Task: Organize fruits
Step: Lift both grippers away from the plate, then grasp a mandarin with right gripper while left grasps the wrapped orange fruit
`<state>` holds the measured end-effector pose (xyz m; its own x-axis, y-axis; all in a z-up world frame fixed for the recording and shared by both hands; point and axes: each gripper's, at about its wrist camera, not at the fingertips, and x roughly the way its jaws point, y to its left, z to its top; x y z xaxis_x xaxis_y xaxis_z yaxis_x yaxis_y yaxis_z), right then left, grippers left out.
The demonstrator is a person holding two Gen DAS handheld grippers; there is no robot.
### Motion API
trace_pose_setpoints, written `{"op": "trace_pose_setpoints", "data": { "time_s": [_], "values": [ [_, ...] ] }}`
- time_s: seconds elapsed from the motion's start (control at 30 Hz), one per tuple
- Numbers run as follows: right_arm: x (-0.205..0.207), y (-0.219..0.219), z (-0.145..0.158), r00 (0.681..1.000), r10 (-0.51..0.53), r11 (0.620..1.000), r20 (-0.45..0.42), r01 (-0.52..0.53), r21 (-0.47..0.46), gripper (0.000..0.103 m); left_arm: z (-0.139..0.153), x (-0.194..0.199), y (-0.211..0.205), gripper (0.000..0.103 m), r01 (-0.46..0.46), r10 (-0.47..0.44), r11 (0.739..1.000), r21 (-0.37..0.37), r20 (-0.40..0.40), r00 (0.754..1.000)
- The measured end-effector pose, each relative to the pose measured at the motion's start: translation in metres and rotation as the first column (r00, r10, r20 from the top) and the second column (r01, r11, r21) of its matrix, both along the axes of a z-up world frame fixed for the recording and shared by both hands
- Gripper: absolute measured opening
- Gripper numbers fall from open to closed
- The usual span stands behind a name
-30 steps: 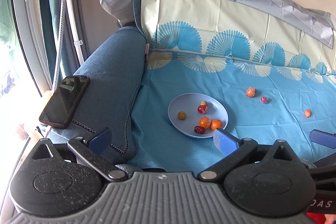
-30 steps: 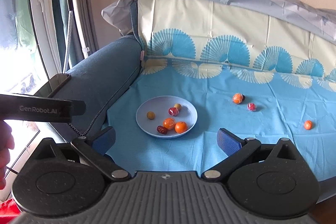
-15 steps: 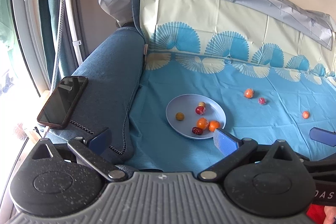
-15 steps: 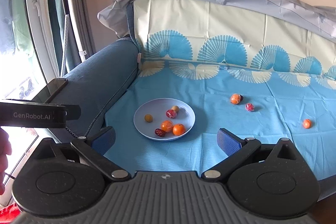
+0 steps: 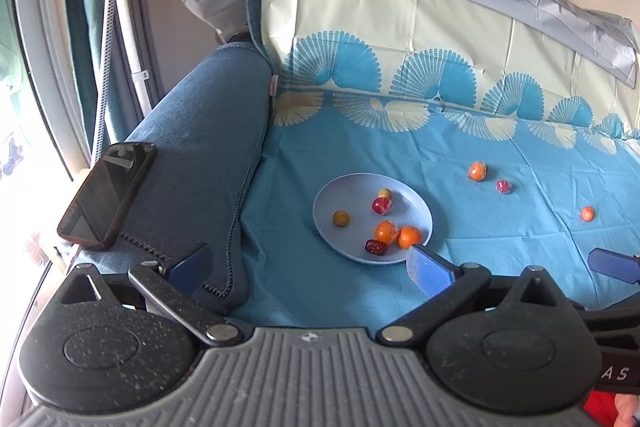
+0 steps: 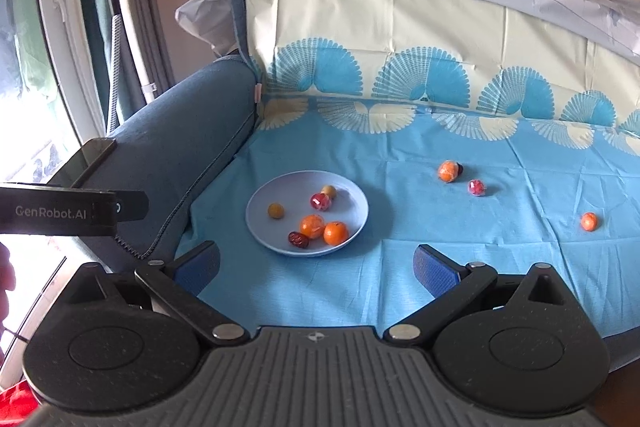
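Sofa seat (image 6: 400,267), covered by a blue patterned sheet (image 6: 500,259). A light blue plate (image 6: 260,223) lies near its left edge. Three loose fruits lie toward the right: orange (image 6: 447,171), pink-wrapped (image 6: 476,187), small orange (image 6: 589,221). A phone (image 5: 107,195) lies on the left armrest (image 5: 200,155).

The left gripper (image 5: 308,269) hangs with its jaws spread wide and nothing between them, near the plate (image 5: 420,205) on the blue sheet (image 5: 360,155). Five fruits lie on the plate. Three more lie apart to the right. A phone (image 5: 106,195) rests on the armrest (image 5: 196,163), left.
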<state>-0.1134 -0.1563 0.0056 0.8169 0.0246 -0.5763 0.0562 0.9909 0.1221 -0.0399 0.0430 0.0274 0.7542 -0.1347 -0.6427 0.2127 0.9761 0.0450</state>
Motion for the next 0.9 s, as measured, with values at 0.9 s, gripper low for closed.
{"op": "trace_pose_setpoints", "data": {
  "time_s": [0.9],
  "values": [
    [0.130, -0.340, -0.148, 0.685, -0.714, 0.690, -0.146, 0.724, 0.024, 0.102, -0.155, 0.273, -0.336, 0.103, 0.322, -0.316, 0.947, 0.006, -0.177, 0.932]
  ]
}}
